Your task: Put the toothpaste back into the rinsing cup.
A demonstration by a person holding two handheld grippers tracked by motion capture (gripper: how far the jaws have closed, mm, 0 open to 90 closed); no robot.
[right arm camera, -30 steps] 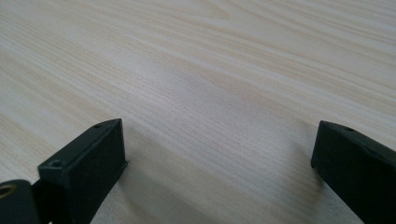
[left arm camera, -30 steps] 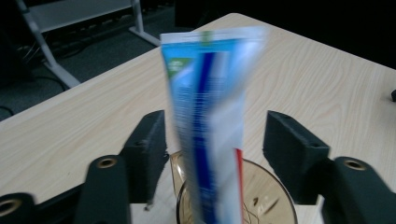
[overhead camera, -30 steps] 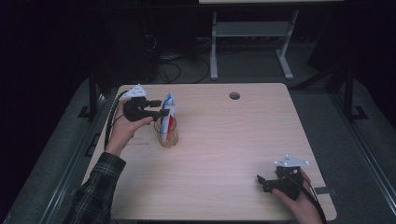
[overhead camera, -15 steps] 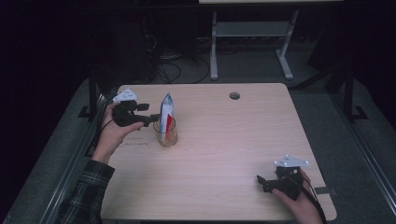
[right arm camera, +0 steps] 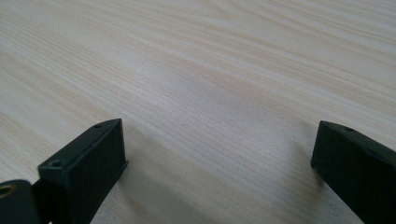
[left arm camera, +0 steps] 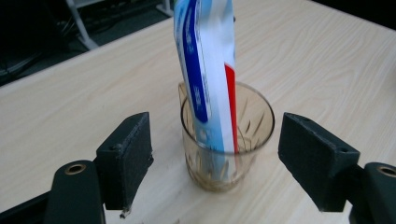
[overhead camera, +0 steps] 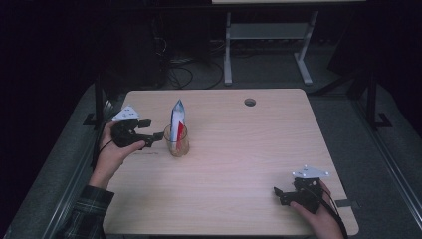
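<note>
The room was dark around a pale wood-grain tabletop [overhead camera: 239,164] with rounded corners and a small round cable hole [overhead camera: 250,102] near its far edge; beyond it stood the white metal legs of another desk [overhead camera: 263,45], loose cables on a grey floor, and black rails along both sides. Toward the left of the tabletop stood a clear amber-tinted ribbed glass tumbler [overhead camera: 177,142], and upright inside it, leaning slightly, was a white, blue and red toothpaste tube [overhead camera: 176,119], its crimped end uppermost. Judging from that, the placing looked finished: the tube sat in the tumbler by itself, with nothing gripping it. The left claw [overhead camera: 158,134] hung just beside the tumbler on its left, its jaws having just been opening; in the left gripper view they stood wide to either side of the tumbler [left arm camera: 227,144] with clear gaps, pressing on nothing. What seemed left was only to draw that hand clear. The right claw [overhead camera: 278,193] rested open and empty near the front right corner, bare wood between its jaws.
</note>
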